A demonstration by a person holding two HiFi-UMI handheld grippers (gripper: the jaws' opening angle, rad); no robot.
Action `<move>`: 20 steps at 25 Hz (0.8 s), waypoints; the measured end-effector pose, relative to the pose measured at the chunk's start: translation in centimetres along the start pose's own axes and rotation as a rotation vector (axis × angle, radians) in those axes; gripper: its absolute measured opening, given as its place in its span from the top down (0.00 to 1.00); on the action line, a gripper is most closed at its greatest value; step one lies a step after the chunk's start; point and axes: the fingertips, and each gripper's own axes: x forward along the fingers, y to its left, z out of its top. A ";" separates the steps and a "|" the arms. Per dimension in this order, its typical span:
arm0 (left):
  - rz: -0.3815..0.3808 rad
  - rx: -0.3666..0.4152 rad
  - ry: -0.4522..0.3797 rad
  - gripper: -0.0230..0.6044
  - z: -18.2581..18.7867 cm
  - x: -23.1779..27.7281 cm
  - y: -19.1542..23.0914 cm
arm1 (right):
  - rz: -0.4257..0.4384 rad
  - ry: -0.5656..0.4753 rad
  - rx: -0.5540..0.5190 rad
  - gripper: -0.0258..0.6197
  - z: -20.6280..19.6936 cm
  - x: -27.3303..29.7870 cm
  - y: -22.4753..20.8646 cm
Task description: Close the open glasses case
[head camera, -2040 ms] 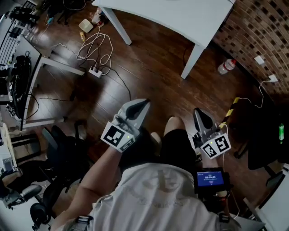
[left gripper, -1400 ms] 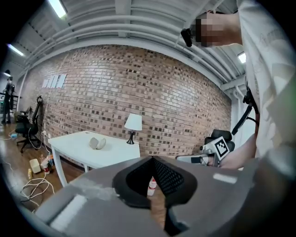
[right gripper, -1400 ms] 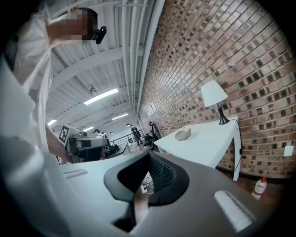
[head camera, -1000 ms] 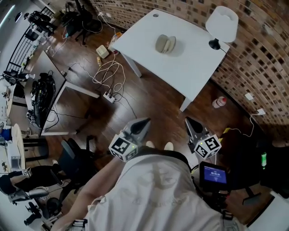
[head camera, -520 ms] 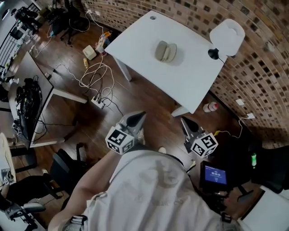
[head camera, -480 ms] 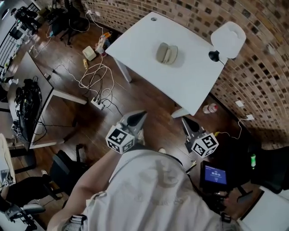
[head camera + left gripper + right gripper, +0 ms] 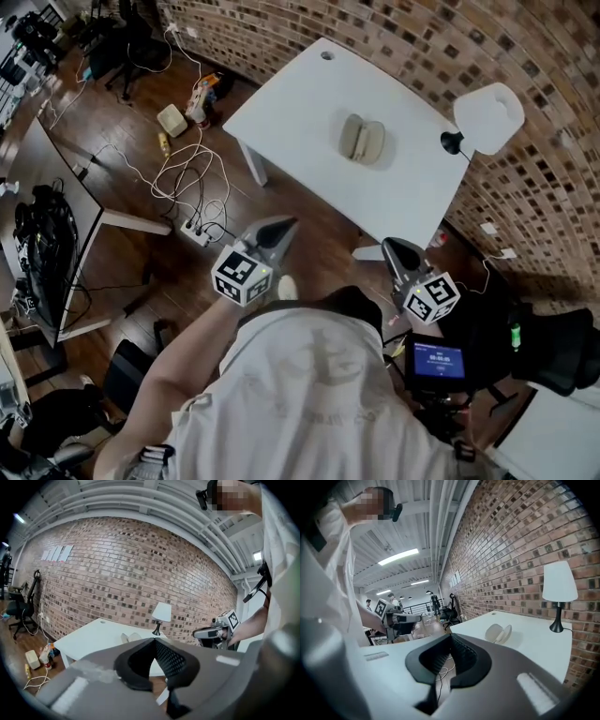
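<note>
A white table (image 7: pixel 300 112) is set against a brick wall (image 7: pixel 450 37), with a lamp (image 7: pixel 489 114) at its corner and cables (image 7: pixel 192 173) strewn on the floor (image 7: pixel 323 239) alongside. The left gripper (image 7: pixel 284 225) and right gripper (image 7: pixel 394 247) are held short of it, jaws pressed together, empty. The open glasses case (image 7: pixel 362 139) is laid mid-table, well apart from both.

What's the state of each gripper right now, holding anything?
Left gripper: closed, nothing between the jaws.
Right gripper: closed, nothing between the jaws.
</note>
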 end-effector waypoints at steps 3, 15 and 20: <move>0.011 -0.015 -0.010 0.96 0.5 0.2 2.0 | 0.008 -0.001 0.003 0.95 0.7 2.3 0.2; 0.000 0.002 0.044 0.96 1.9 8.1 8.2 | -0.060 -0.001 0.041 0.95 0.7 11.8 -8.9; 0.008 0.031 0.074 0.96 4.2 13.0 11.4 | -0.076 -0.045 0.047 0.95 3.3 14.7 -14.6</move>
